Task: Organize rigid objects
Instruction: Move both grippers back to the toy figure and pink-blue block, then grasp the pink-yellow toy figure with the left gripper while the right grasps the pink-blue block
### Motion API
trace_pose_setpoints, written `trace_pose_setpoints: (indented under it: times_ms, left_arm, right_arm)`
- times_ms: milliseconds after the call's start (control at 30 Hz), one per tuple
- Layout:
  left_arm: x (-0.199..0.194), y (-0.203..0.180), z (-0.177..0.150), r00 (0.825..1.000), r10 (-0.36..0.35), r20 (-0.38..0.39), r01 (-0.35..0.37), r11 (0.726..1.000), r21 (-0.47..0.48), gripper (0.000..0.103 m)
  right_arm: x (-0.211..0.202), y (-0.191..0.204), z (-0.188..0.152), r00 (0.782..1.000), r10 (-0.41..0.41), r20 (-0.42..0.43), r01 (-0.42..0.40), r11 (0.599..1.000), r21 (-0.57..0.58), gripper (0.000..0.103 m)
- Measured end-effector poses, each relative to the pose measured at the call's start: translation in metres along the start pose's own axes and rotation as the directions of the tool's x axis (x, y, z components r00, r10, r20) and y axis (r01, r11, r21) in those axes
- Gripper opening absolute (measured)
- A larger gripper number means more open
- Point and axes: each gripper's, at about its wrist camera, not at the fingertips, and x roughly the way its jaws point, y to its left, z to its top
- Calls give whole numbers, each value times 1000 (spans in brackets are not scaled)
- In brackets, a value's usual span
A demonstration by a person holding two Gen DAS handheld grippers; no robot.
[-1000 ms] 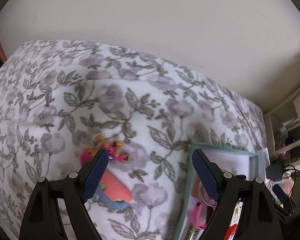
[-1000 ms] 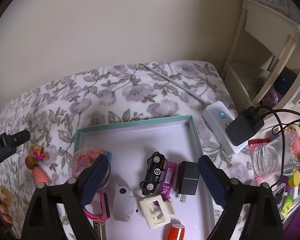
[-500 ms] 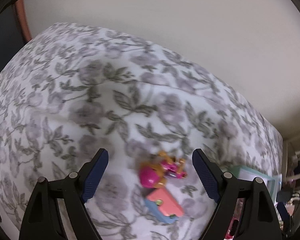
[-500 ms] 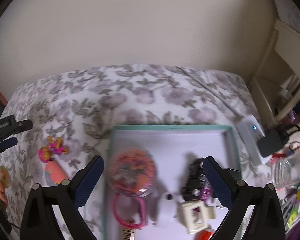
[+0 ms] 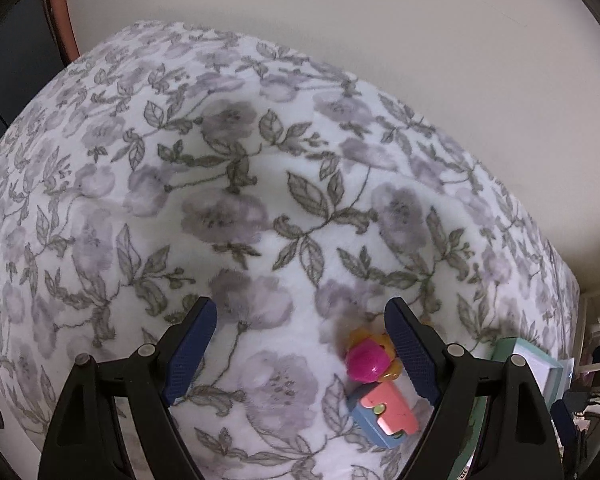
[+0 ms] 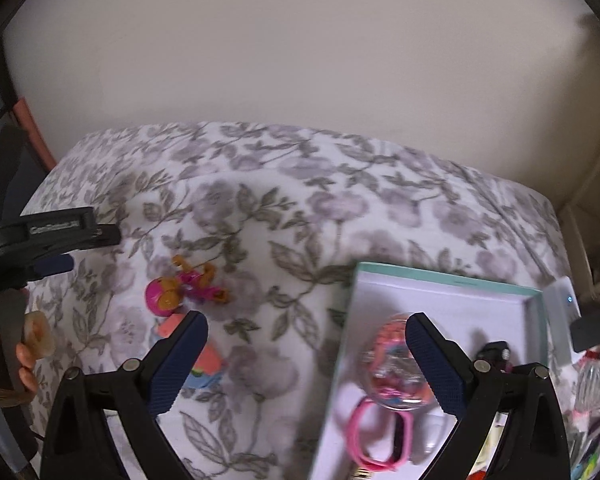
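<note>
The left wrist view is filled by the floral blanket, with the left gripper held above it, jaws wide apart and nothing between them. Just inside its right finger lie a pink and orange toy figure and, touching it below, a pink and blue block toy. Only a corner of the teal-rimmed box is seen at the right edge.

The right wrist view alone shows the box interior. The right gripper is also spread wide and empty, straddling the box's left wall. Inside the box are seen a clear dome with orange and pink contents, a pink ring-shaped band below it, and a dark item, possibly a toy car, largely hidden behind the right finger. The figure and block toy lie on the blanket left of the box, the block partly covered by the left finger. The left gripper and a hand appear at the left edge. A white device lies beside the box.
</note>
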Motion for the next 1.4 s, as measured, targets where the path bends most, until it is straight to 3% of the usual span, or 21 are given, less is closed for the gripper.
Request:
trace_pose_setpoints:
  times_ms: [667, 1400]
  left_arm:
    - [42, 15, -8, 992, 77, -96, -76, 997, 11, 86]
    - [49, 17, -7, 992, 52, -117, -51, 999, 15, 86]
  right_arm:
    - [70, 57, -28, 986, 67, -149, -84, 991, -109, 101]
    - [91, 76, -42, 986, 44, -161, -68, 986, -150, 101]
